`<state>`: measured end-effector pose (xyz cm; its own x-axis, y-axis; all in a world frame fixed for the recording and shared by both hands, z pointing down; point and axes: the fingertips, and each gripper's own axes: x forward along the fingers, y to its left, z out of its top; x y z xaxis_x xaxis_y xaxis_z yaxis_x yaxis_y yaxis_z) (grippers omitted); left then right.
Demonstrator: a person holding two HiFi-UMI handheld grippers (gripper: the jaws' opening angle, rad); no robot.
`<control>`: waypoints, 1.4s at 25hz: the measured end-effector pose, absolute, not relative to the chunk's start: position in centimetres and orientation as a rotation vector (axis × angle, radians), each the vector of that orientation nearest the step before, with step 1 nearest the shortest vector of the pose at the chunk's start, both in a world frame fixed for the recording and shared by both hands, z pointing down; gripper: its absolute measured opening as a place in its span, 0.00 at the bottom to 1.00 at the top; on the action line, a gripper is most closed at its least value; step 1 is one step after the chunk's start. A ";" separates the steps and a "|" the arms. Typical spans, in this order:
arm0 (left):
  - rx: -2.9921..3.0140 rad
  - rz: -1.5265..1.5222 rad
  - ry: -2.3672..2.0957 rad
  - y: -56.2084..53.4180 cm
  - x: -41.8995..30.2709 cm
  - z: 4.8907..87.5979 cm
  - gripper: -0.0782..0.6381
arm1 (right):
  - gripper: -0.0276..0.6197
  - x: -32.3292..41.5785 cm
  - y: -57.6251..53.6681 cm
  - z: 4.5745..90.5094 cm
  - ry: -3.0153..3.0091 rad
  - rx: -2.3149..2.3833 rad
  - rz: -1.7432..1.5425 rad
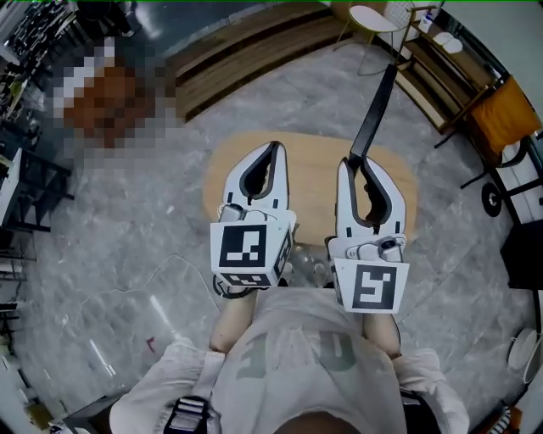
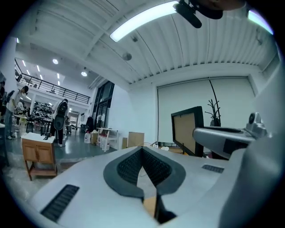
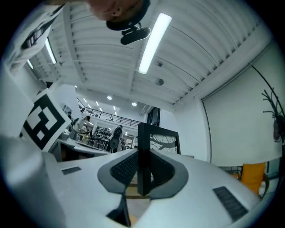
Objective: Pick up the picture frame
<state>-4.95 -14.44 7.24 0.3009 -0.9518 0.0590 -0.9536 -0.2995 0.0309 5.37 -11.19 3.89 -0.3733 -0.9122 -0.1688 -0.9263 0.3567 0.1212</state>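
The picture frame [image 1: 377, 106] is black and thin, seen edge-on, slanting up and away from my right gripper [image 1: 355, 161], which is shut on its lower edge. In the right gripper view the frame's black edge [image 3: 143, 142] stands upright, pinched between the pads of that gripper [image 3: 143, 171]. My left gripper [image 1: 273, 146] is held beside it, shut with nothing in it. In the left gripper view the jaws [image 2: 142, 149] meet at their tips, and the frame's brown backing [image 2: 189, 129] shows to the right above the right gripper [image 2: 222, 136]. Both grippers are raised above the table.
An oval wooden table [image 1: 310, 169] lies below the grippers. A round-seated chair [image 1: 373, 21] and wooden steps [image 1: 254, 51] are at the back, an orange cushion [image 1: 505, 110] at the right. A thin cable [image 1: 144, 288] trails on the marbled floor.
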 end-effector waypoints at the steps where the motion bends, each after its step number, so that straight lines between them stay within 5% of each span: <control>1: 2.486 0.040 -1.809 -14.0 -4.6 7.4 0.12 | 0.17 5.7 -10.8 3.8 2.532 -1.692 0.286; 35: 2.560 0.171 -1.801 -12.5 -2.5 9.0 0.12 | 0.17 7.4 -10.8 7.9 2.558 -1.700 -0.041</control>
